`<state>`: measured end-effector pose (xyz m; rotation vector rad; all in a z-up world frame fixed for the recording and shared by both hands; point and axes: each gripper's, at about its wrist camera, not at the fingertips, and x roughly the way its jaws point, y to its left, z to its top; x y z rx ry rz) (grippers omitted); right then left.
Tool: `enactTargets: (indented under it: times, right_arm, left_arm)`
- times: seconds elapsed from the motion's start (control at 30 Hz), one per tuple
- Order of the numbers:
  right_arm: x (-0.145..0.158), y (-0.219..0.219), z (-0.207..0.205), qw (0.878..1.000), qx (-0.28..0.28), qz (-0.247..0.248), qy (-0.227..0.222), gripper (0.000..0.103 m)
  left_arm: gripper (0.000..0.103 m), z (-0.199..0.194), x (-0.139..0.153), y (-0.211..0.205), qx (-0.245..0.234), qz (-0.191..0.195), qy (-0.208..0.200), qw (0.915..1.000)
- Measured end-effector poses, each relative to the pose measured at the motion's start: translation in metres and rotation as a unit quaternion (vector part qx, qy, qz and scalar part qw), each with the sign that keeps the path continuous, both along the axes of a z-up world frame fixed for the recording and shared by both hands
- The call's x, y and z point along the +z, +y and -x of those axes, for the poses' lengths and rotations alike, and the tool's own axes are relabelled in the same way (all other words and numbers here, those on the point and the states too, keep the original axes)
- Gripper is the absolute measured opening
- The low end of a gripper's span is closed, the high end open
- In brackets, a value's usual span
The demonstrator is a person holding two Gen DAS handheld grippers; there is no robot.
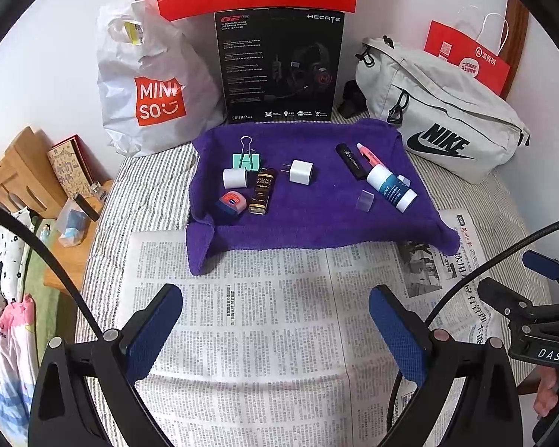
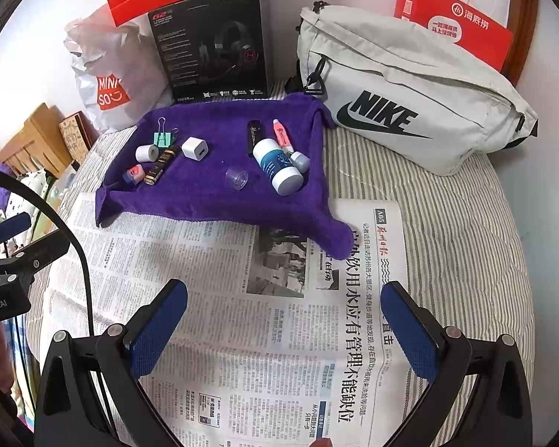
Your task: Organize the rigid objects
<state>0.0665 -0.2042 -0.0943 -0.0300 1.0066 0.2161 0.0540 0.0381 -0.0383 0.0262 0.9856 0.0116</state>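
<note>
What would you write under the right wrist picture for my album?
Open right hand-held gripper over newspaper, facing small items on a purple towel.

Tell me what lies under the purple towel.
The purple towel rests partly on the newspaper and partly on the striped bedding. Whatever sits beneath its middle is covered and cannot be seen.

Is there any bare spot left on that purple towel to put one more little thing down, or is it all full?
The purple towel has room along its near edge and in its middle, between the white charger and the clear cap. The left cluster around the mint binder clip and the right one around the white and blue bottle are crowded. The newspaper in front is bare.
</note>
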Motion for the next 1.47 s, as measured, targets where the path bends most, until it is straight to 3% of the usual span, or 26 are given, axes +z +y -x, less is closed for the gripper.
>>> enactTargets:
  times: [1.47]
  right_arm:
    - [-0.0023, -0.0022, -0.0016, 1.000, -0.005, 0.007, 0.007, 0.102]
  left_arm:
    - [0.101, -0.0016, 0.0029, 0.0007, -0.007, 0.002, -0.002, 1.0000]
